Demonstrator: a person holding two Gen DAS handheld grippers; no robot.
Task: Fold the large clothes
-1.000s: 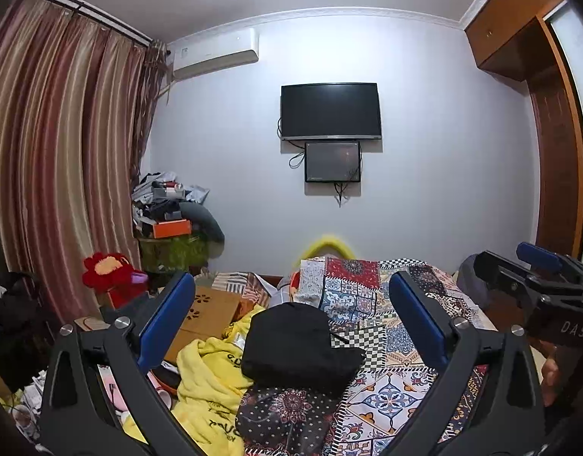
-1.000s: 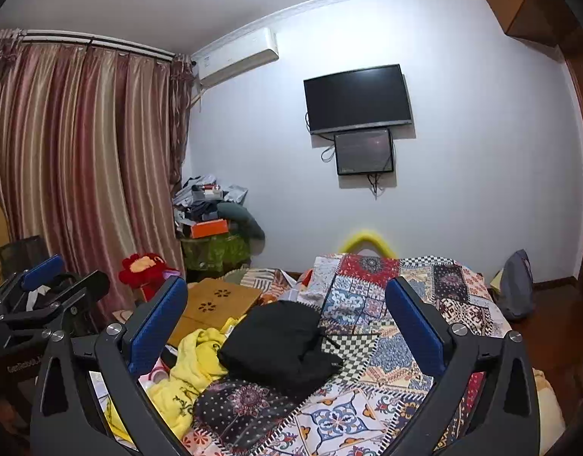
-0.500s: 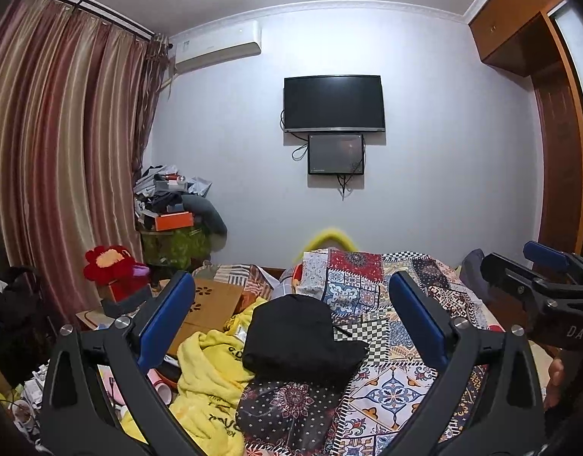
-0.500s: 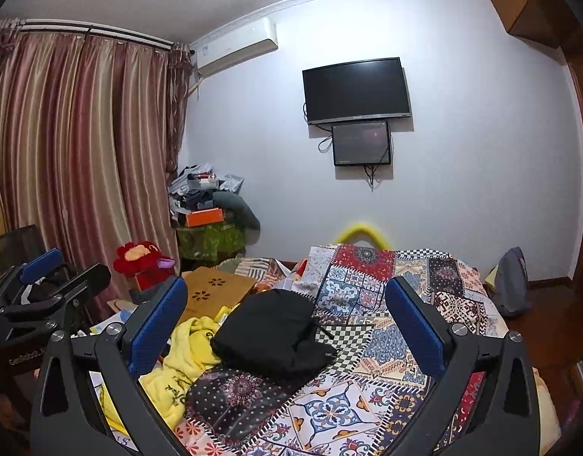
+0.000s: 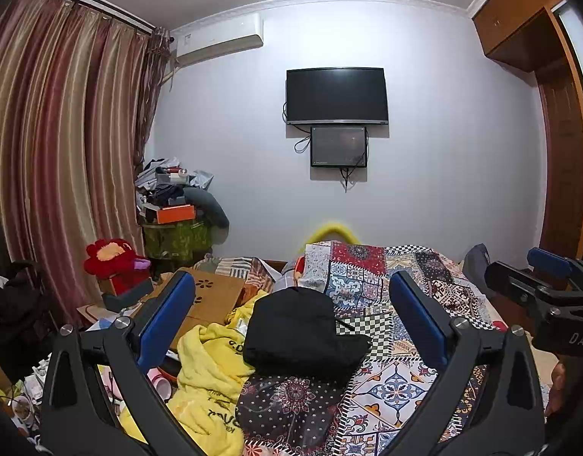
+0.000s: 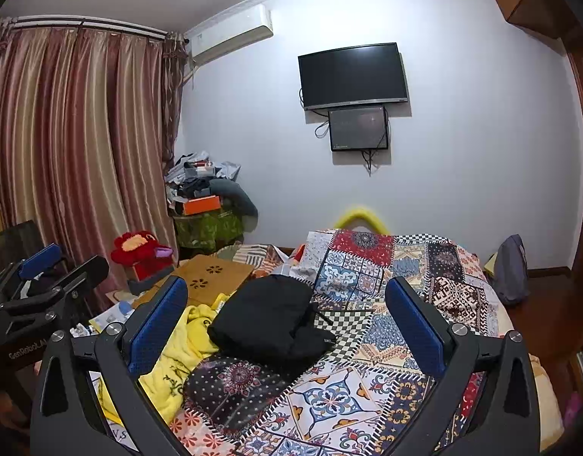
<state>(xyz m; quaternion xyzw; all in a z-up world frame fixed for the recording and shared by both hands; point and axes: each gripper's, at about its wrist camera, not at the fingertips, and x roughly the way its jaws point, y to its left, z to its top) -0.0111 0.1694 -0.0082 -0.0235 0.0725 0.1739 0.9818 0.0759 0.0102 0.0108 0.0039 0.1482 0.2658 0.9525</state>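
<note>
A black garment (image 5: 303, 332) (image 6: 270, 321) lies folded in a compact bundle on the patchwork bed cover (image 5: 386, 288) (image 6: 401, 277). A crumpled yellow garment (image 5: 206, 376) (image 6: 177, 357) lies to its left, at the bed's edge. My left gripper (image 5: 291, 311) hovers above and short of the black bundle, open, with nothing between its blue pads. My right gripper (image 6: 287, 307) is also open and empty, held over the same area. Each gripper shows at the edge of the other's view: the right gripper (image 5: 546, 285) and the left gripper (image 6: 48, 277).
A brown perforated board (image 5: 211, 296) and a red plush toy (image 5: 114, 260) sit left of the bed. A cluttered corner stand (image 5: 173, 216) is by the striped curtains (image 5: 63, 152). A TV (image 5: 337, 95) hangs on the far wall. A wooden wardrobe (image 5: 565, 174) stands right.
Both cameras have tilted slightly downward and come a little closer to the bed, so the black bundle sits higher in each view. Both grippers stay open and the clothes lie still.
</note>
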